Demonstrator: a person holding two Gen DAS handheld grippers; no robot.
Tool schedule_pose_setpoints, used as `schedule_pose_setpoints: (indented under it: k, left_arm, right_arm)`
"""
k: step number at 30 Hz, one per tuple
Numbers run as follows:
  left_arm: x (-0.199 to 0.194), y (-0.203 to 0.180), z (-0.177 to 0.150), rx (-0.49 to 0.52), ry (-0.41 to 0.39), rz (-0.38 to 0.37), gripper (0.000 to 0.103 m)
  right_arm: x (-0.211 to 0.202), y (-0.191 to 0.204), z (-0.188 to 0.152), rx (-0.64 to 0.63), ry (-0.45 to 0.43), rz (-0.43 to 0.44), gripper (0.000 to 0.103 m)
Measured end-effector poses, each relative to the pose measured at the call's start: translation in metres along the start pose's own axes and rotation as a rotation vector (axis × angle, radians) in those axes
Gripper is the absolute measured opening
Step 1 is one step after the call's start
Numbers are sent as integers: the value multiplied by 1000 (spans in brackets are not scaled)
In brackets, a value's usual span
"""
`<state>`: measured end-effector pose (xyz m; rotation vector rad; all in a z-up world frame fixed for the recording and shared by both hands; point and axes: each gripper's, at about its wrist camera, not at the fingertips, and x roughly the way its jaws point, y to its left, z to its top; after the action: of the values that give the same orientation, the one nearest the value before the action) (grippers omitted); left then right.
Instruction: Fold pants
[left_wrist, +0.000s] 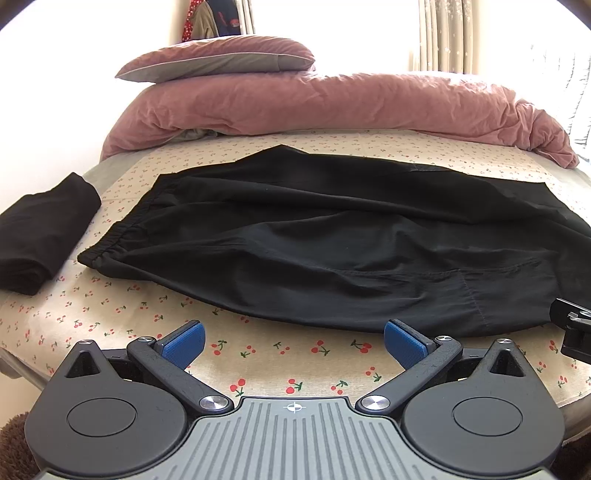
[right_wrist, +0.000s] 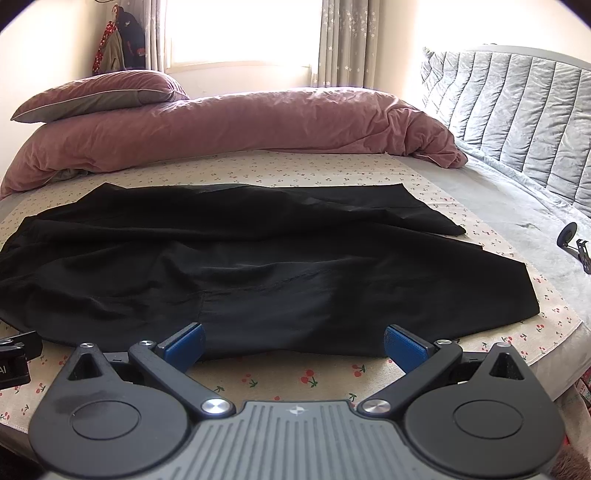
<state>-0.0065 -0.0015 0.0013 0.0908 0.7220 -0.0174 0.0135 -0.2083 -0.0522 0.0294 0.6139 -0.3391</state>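
The black pants (left_wrist: 332, 236) lie spread flat across the cherry-print sheet (left_wrist: 280, 369), lengthwise from side to side, ahead of both grippers.

The left gripper (left_wrist: 294, 341) has its fingers spread wide, holding nothing. Its blue pads (left_wrist: 183, 341) hover over bare sheet, just short of the near edge of the pants. That edge runs across just beyond the fingertips, coming nearest at the right-hand finger, where the cloth all but meets the pad; whether they touch I cannot tell. The elastic waistband (left_wrist: 110, 240) sits ahead and well off to the left of the left-hand finger. Further left still, apart from the pants, lies a folded black garment (left_wrist: 44, 236). At the far right of this view, beside the pants' near edge, part of the right gripper (left_wrist: 572, 328) shows.

The right gripper (right_wrist: 294, 345) also stands wide and empty. In its view the near edge of the pants (right_wrist: 258, 266) lies right at the fingertips: both blue pads (right_wrist: 402, 345) overlap the dark cloth in the picture, though whether they rest on it or hang above it cannot be told. The leg ends (right_wrist: 554, 284) lie ahead and to the right of the right-hand finger, one leg lying slightly across the other. A piece of the left gripper (right_wrist: 16, 360) shows at the far left, beside the pants.

Beyond the pants, past the fingertips of both grippers, a pink duvet (right_wrist: 240, 125) is bunched along the bed, with a pink pillow (right_wrist: 99, 92) on top at its left end. A grey quilted headboard (right_wrist: 517, 110) rises to the right.
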Motion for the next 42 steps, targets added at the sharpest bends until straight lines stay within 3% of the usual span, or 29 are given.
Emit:
schedule_pose_setpoints:
  k: [42]
  left_arm:
    - [7, -4, -2, 12, 16, 12, 103]
  right_arm:
    - [10, 0, -3, 5, 32, 10, 103]
